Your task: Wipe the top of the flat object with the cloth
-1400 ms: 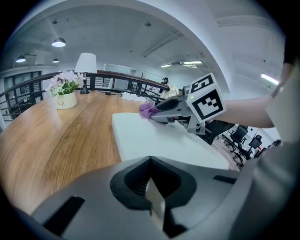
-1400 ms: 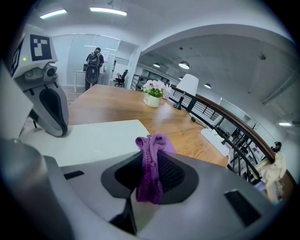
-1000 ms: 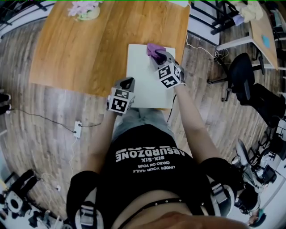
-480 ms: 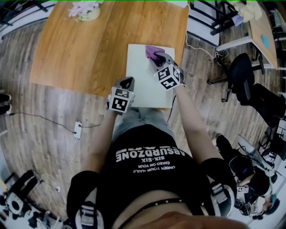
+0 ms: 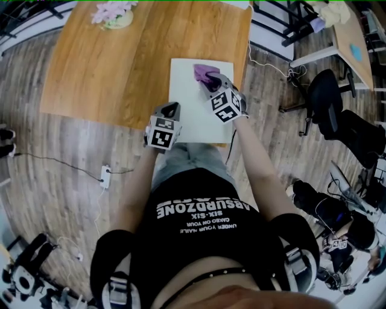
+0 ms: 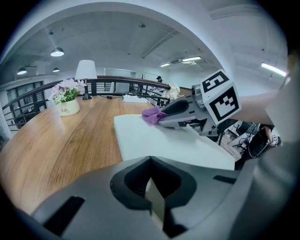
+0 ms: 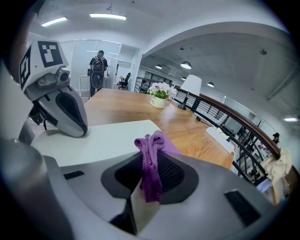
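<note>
While my right gripper (image 5: 211, 78) pinches the purple cloth (image 5: 203, 72) mid-wipe on the white board (image 5: 188, 111), my left gripper (image 5: 170, 111), jaws together, rests on its corner; next, likely a sweep nearer.

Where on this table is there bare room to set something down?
The wooden table is bare from the flower pot across to the left edge of the white board. The board itself is crowded: right claw with the purple cloth at its far end, left claw at its near-left corner.
</note>
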Demonstrator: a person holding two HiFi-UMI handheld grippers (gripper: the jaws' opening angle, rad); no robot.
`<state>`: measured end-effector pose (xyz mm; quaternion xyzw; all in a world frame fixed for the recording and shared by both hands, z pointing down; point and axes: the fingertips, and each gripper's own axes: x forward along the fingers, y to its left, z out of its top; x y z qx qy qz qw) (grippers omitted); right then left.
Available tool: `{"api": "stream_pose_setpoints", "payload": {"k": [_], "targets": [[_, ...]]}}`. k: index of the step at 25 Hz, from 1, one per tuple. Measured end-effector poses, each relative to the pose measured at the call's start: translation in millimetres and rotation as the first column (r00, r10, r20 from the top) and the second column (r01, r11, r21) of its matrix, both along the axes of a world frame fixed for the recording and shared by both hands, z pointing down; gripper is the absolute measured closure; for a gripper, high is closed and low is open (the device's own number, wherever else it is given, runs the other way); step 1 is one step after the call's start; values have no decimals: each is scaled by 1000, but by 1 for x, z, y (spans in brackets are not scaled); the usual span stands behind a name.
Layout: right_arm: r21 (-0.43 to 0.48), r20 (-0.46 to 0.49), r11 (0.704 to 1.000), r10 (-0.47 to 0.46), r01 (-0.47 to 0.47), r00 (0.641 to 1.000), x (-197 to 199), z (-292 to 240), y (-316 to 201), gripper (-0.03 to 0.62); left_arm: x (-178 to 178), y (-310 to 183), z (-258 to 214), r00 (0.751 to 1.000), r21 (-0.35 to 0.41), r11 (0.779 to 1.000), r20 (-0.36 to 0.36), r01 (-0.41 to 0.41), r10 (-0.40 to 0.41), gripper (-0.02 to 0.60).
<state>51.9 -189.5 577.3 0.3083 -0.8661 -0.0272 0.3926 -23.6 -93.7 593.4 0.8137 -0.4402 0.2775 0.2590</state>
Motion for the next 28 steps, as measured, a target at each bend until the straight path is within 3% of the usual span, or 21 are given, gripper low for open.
{"api": "stream_pose_setpoints", "payload": {"k": [28], "targets": [[-32,14,999,-27,27,1000,3,2,82,494,3,6,0,999,27,1000,37,13,-14,566]]}}
